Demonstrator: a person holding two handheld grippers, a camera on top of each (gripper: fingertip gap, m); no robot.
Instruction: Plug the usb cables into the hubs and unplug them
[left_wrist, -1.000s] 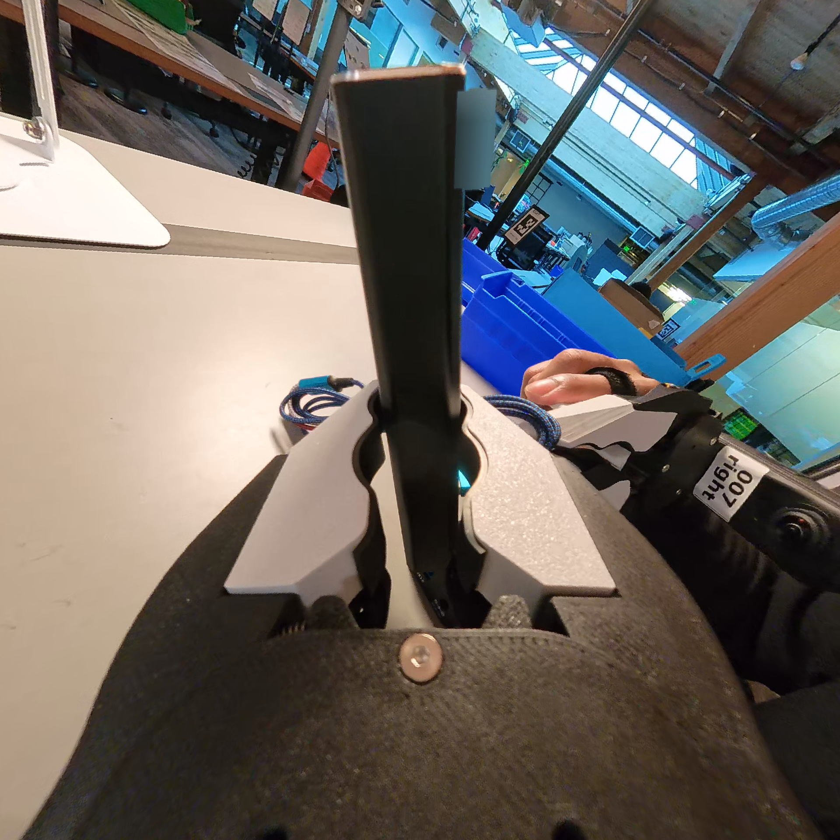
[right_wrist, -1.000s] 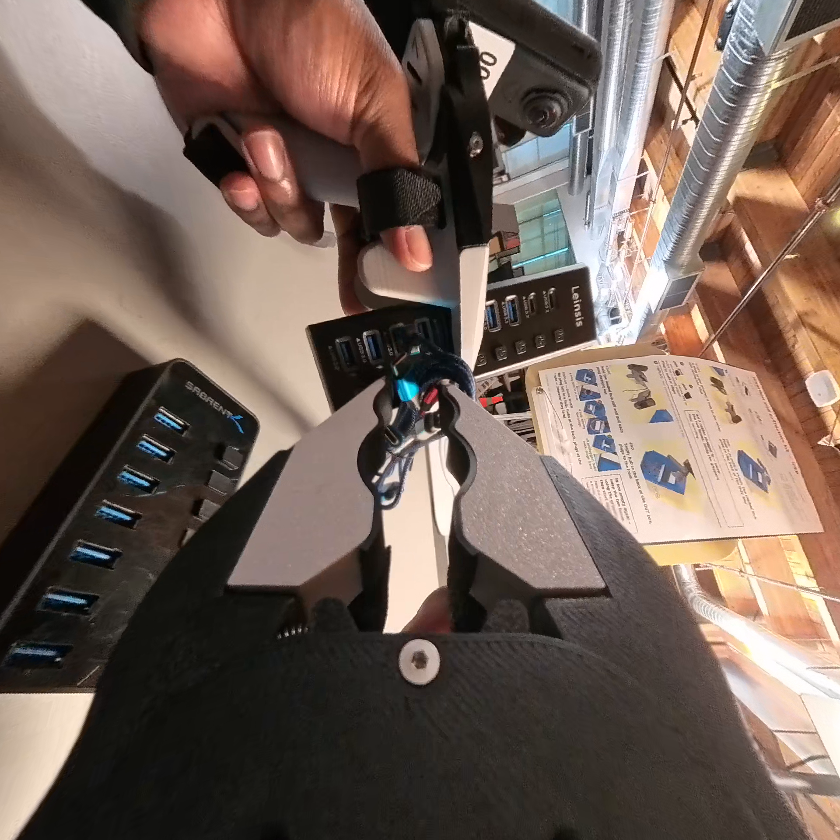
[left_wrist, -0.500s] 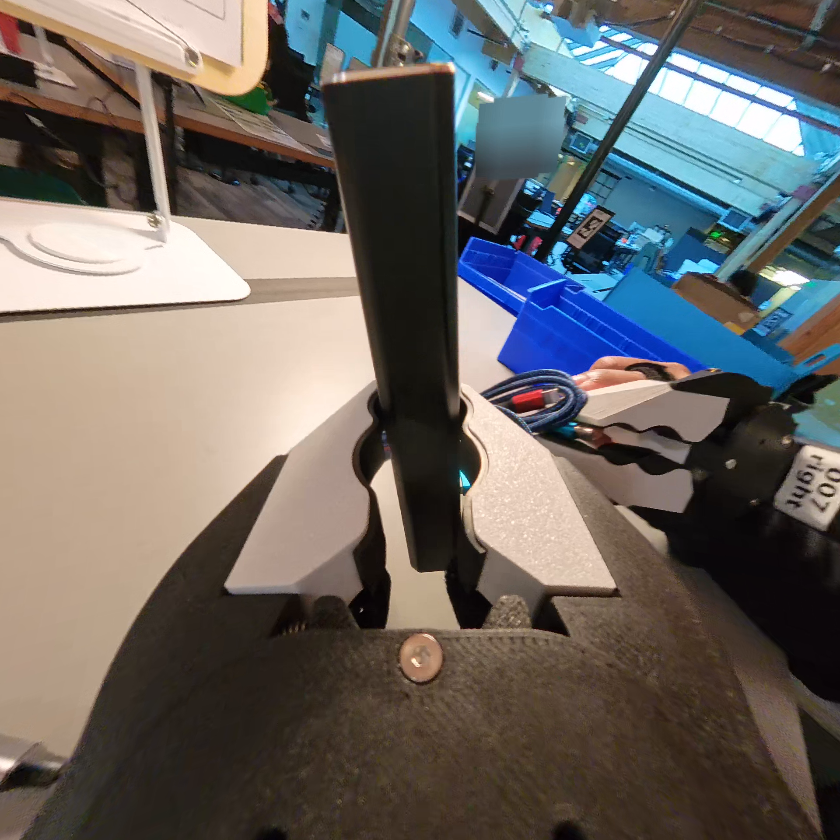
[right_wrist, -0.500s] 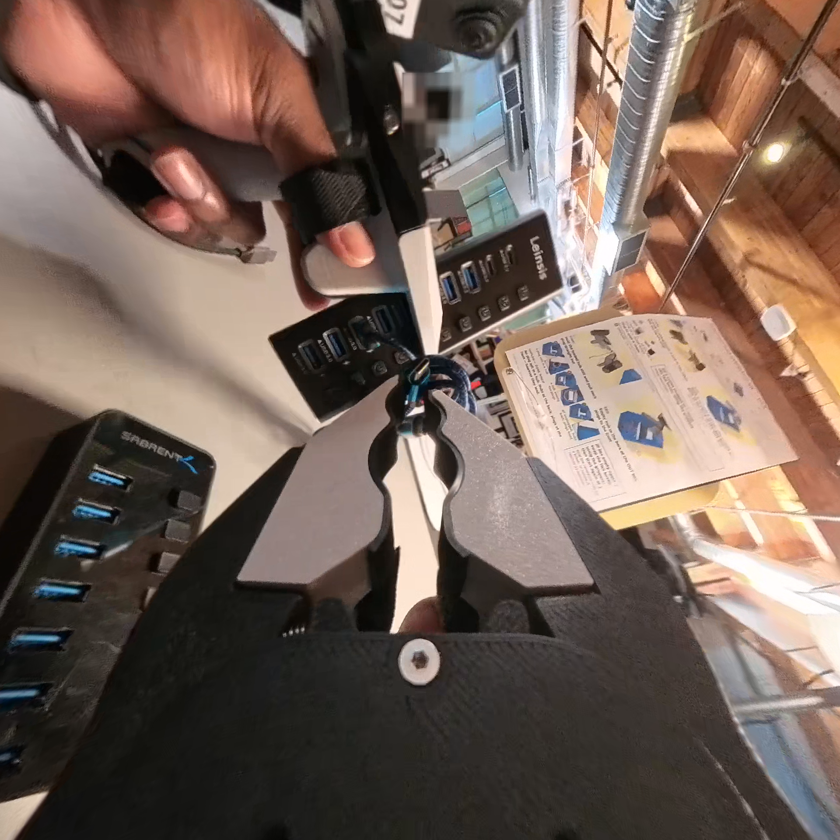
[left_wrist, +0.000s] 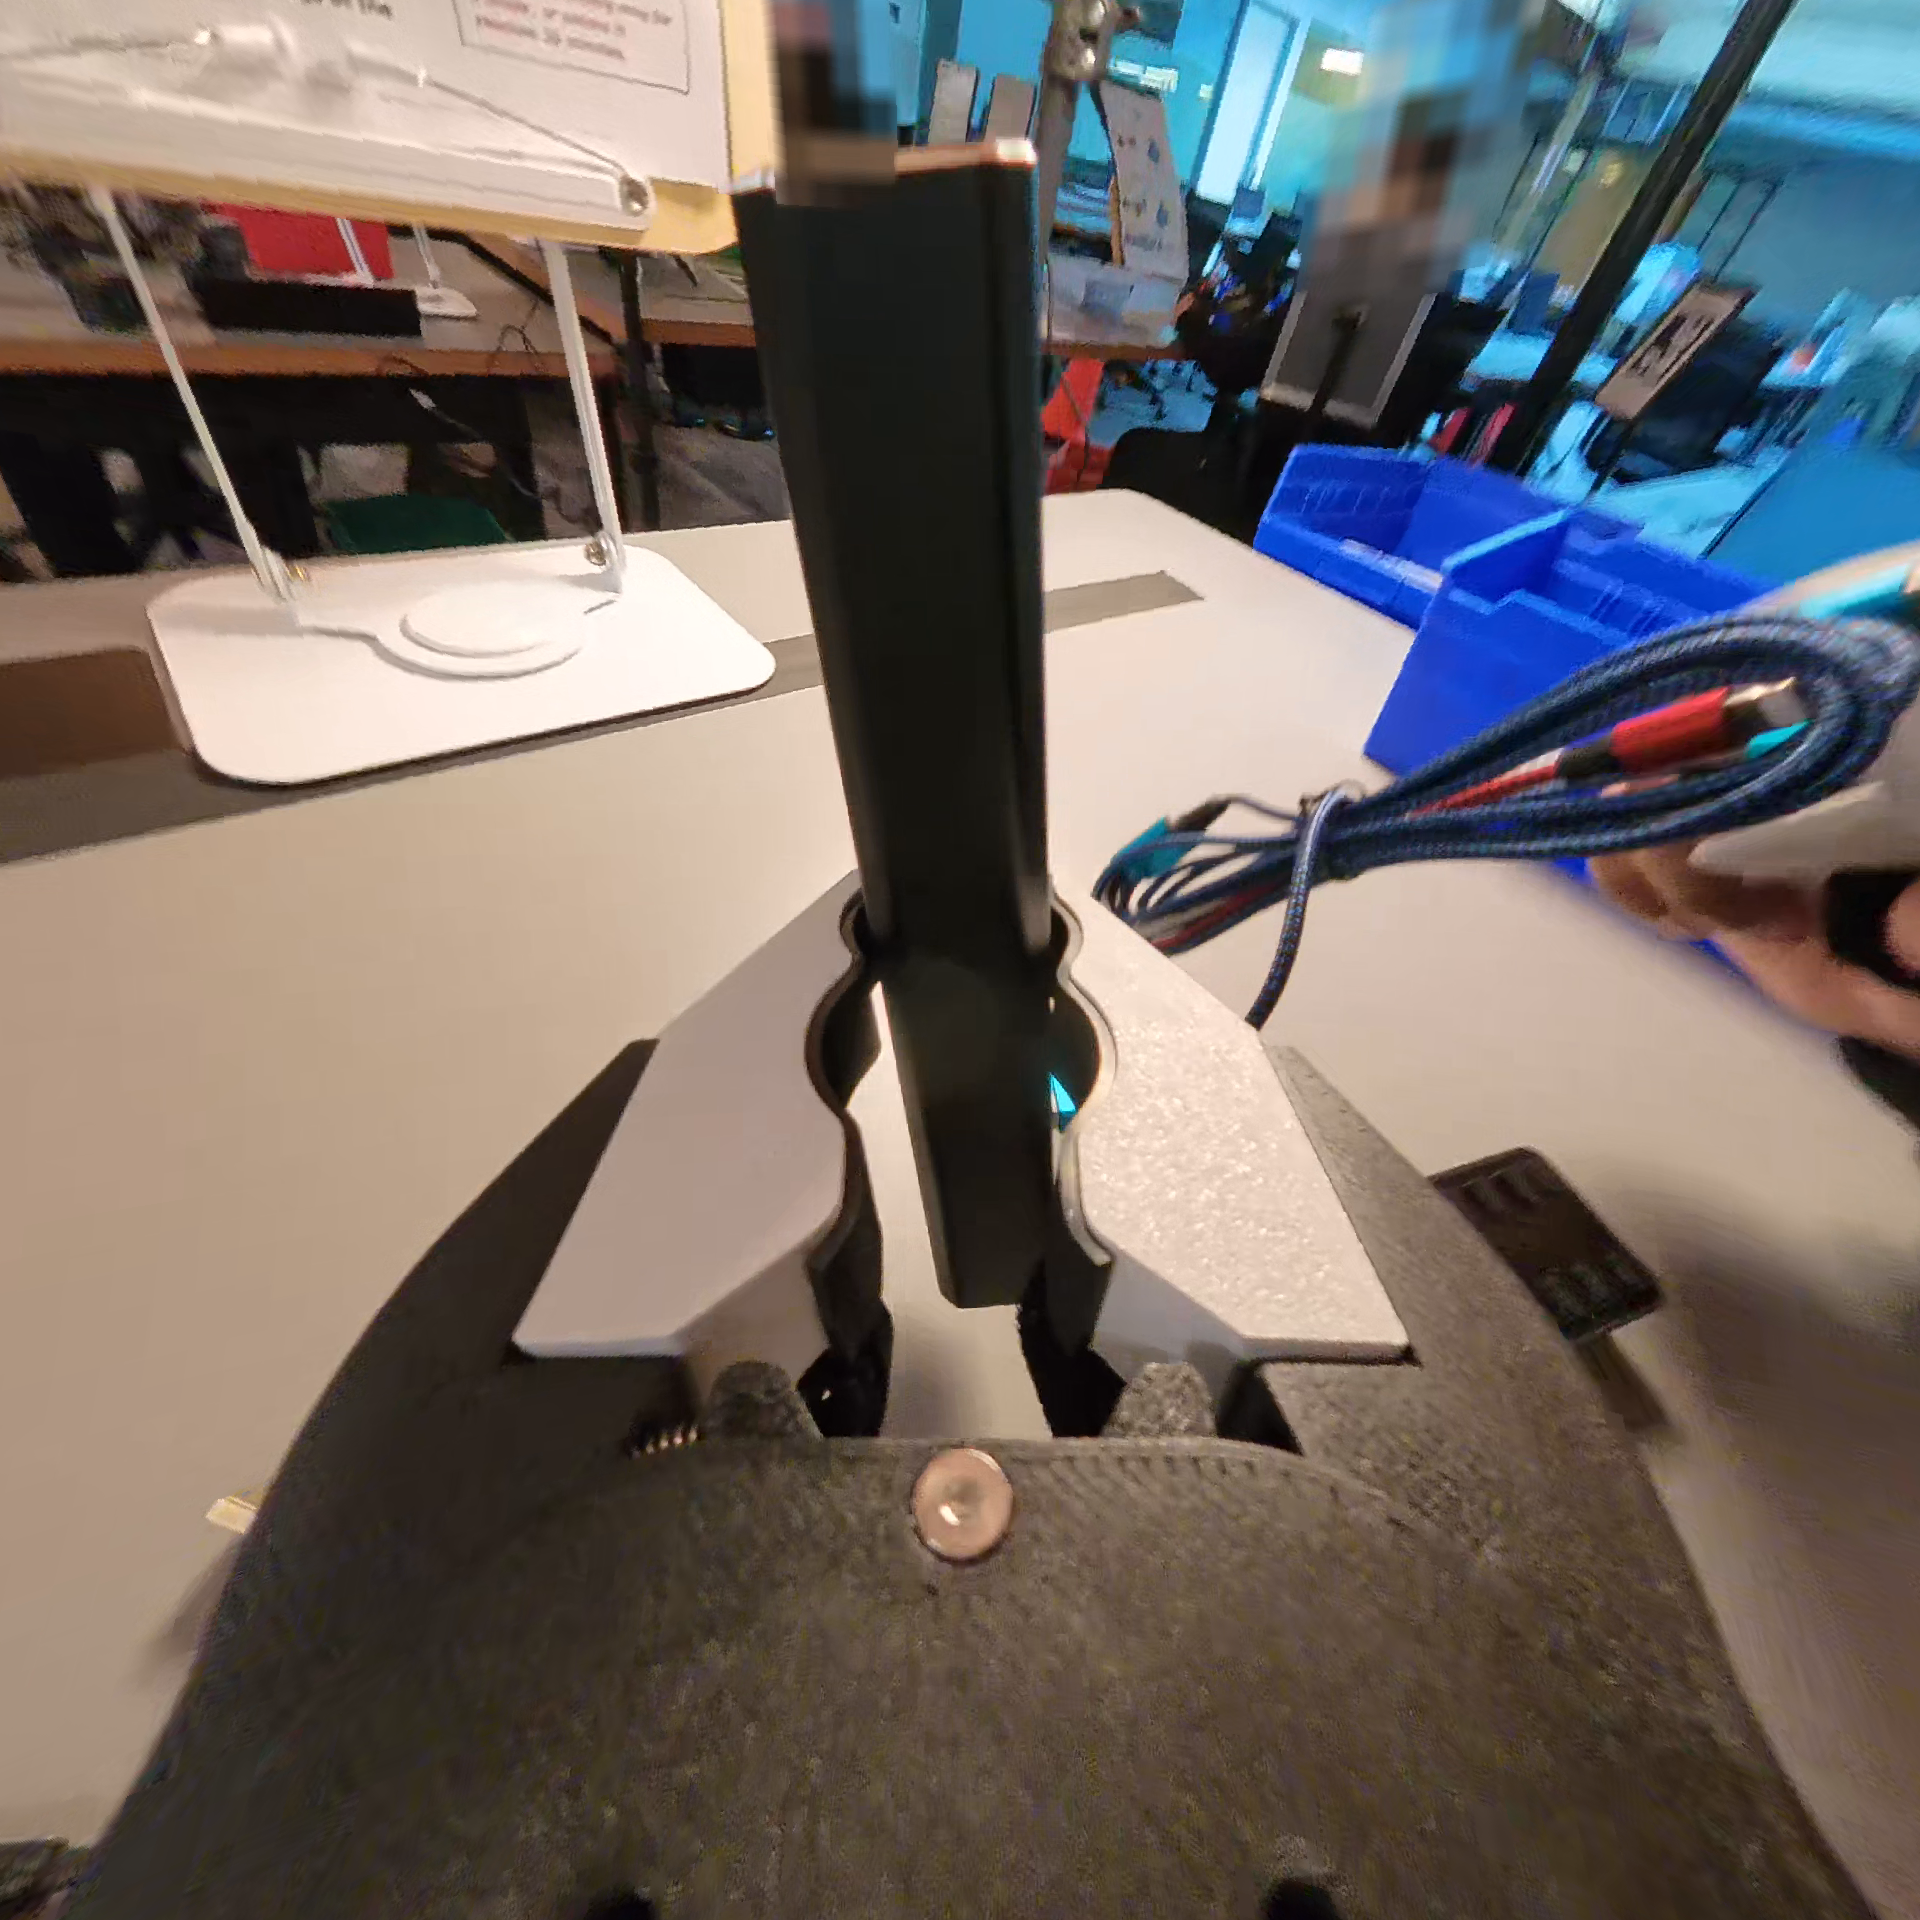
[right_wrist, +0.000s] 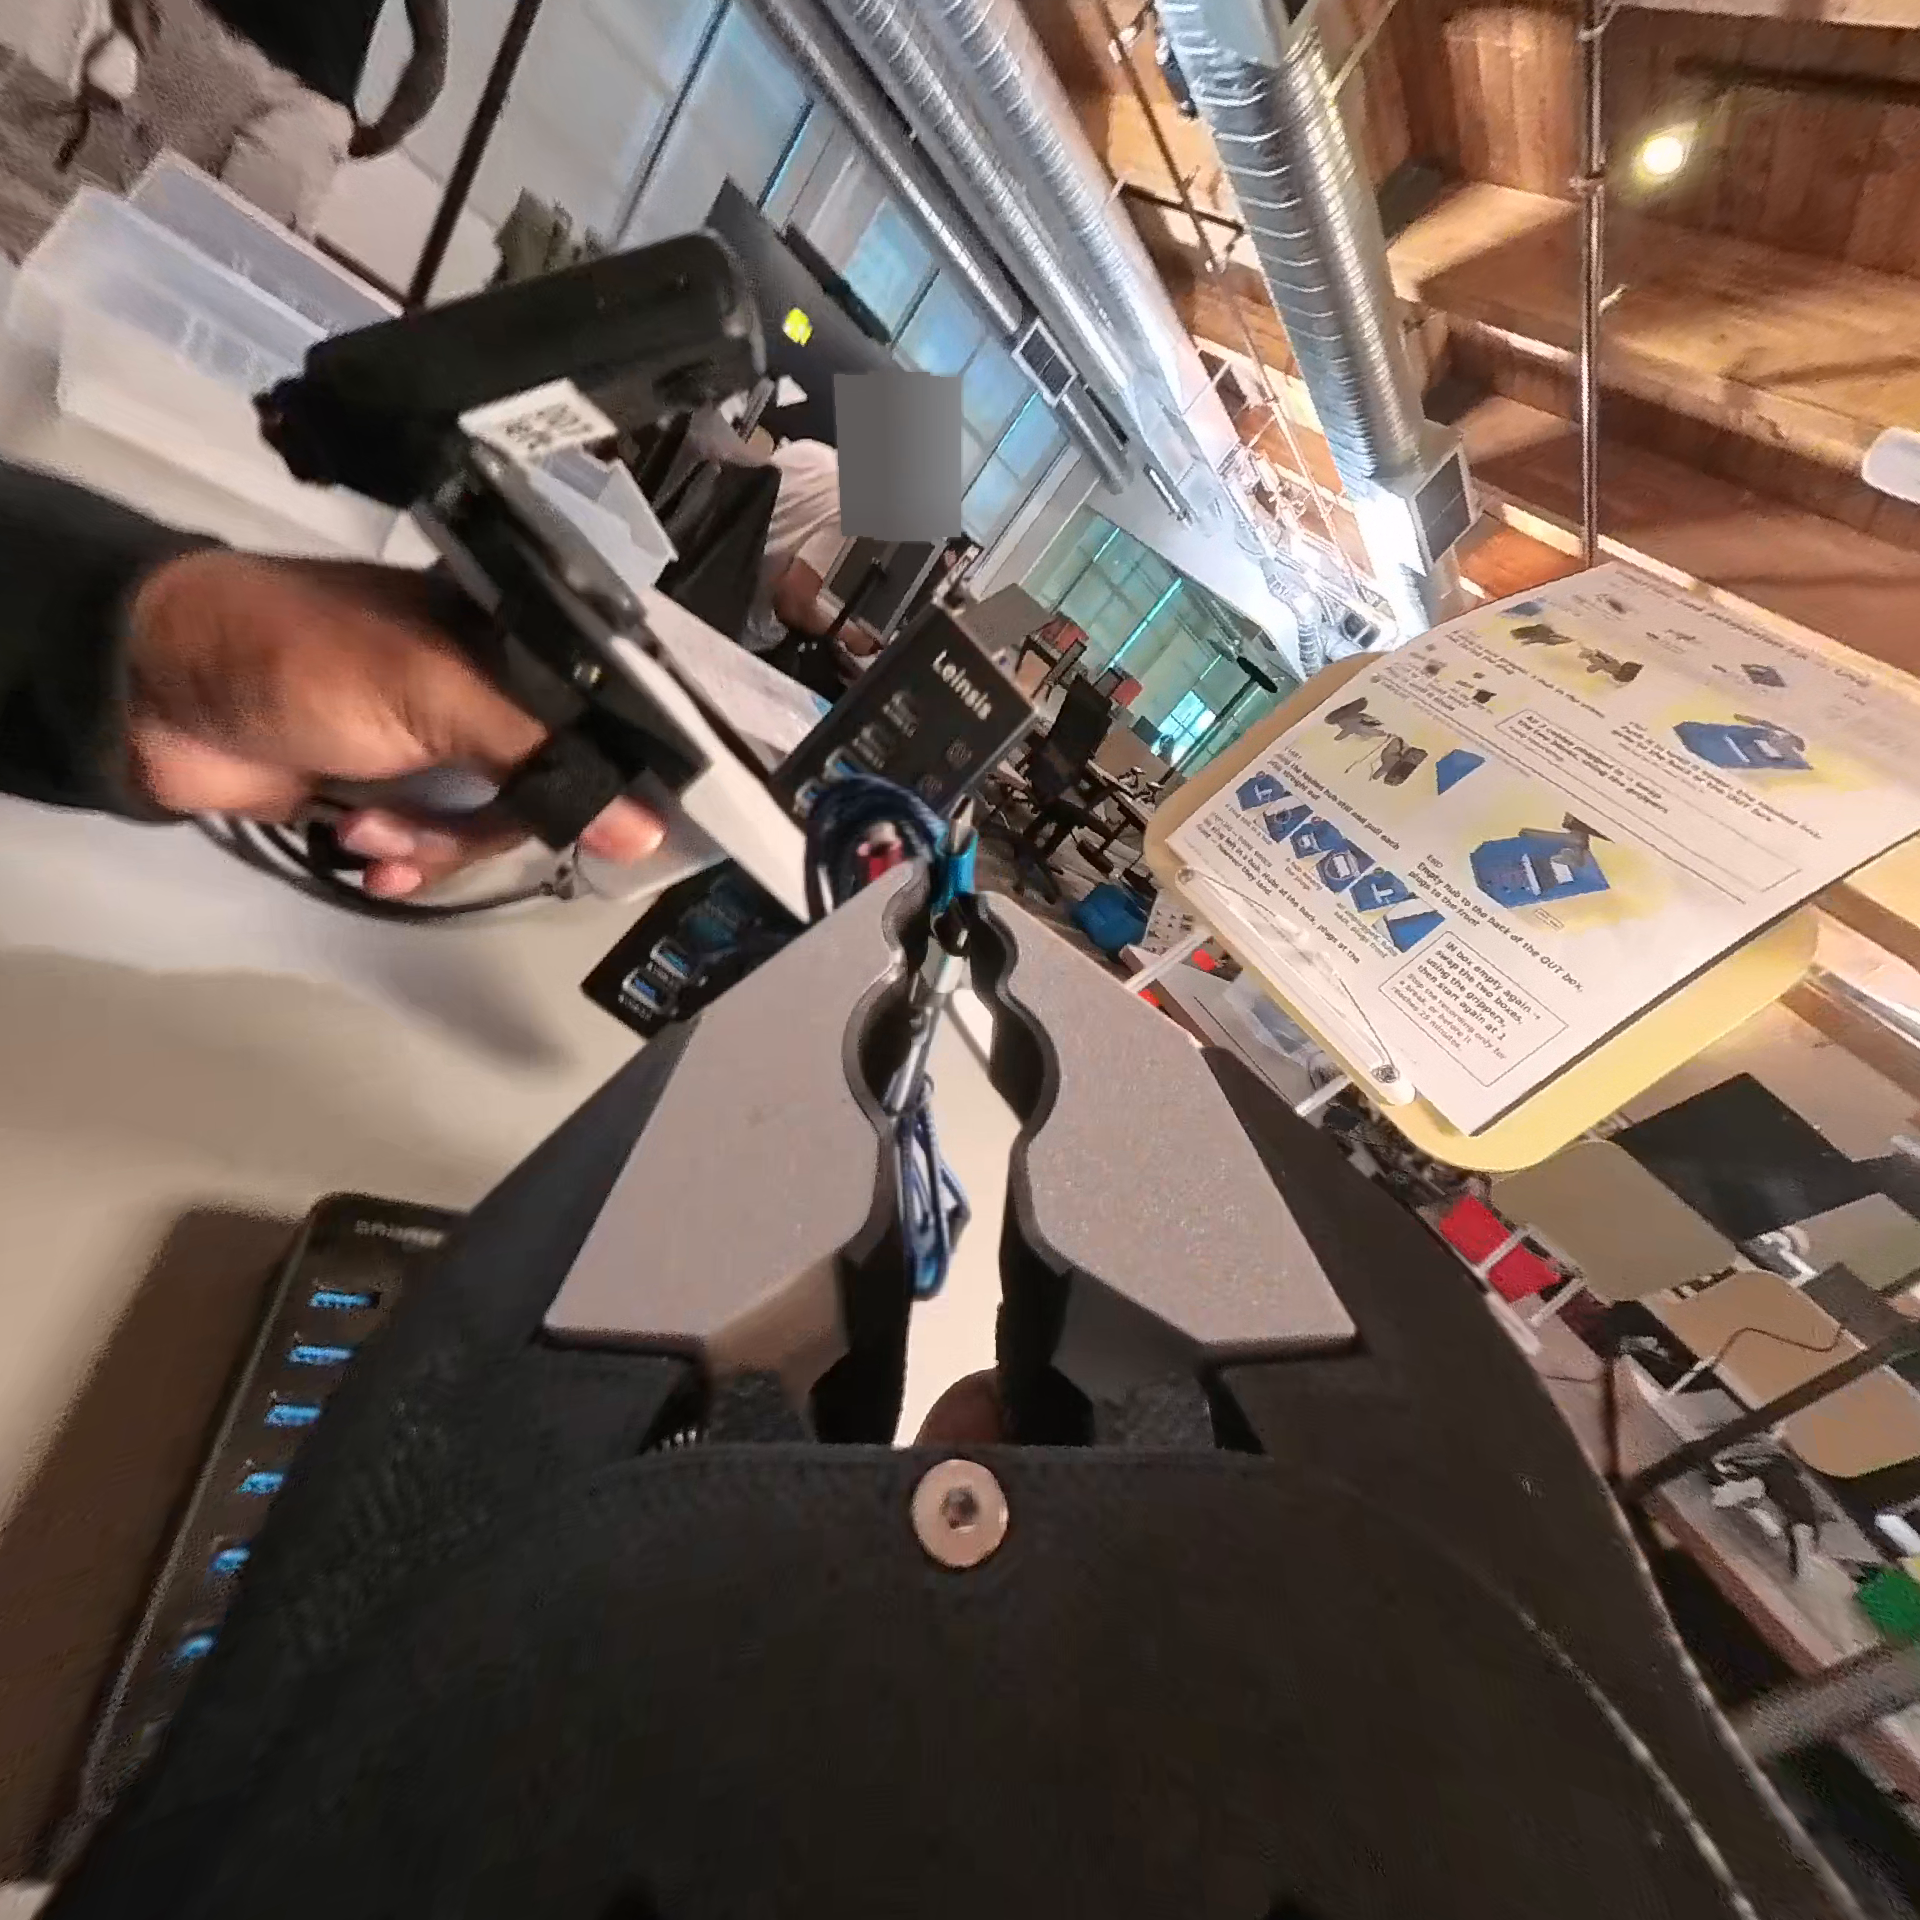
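Now, near to far, as you hold them:

Left gripper (left_wrist: 961, 1039): your fingers (left_wrist: 717, 1174) are clenched on the slim black hub (left_wrist: 914, 582), which stands upright out of them, its far end up against the background.

Right gripper (right_wrist: 940, 997): your fingers (right_wrist: 1164, 1174) are pinched tight on the bundled blue braided cables (right_wrist: 925, 1132); the strands run down the gap and loop out past the tips with a light blue and a red plug end.

Cables from the left wrist view: the same bundle (left_wrist: 1507, 800) hangs in the air to the right of the held hub, above the counter (left_wrist: 364, 987), with loose loops trailing toward it.

Second hub: a large black hub (right_wrist: 270, 1455) with a row of blue ports lies flat on the counter, low left in the right wrist view; a dark corner (left_wrist: 1548, 1236) shows beside your left gripper.

Your left hand (right_wrist: 343, 707): wrapped round the handle, holding the slim hub tilted, just beyond the cable tips.

Stand: a white base (left_wrist: 457, 665) carries an instruction sheet (right_wrist: 1558, 821) farther back on the counter.

Bins: blue bins (left_wrist: 1496, 603) sit at the far right edge.
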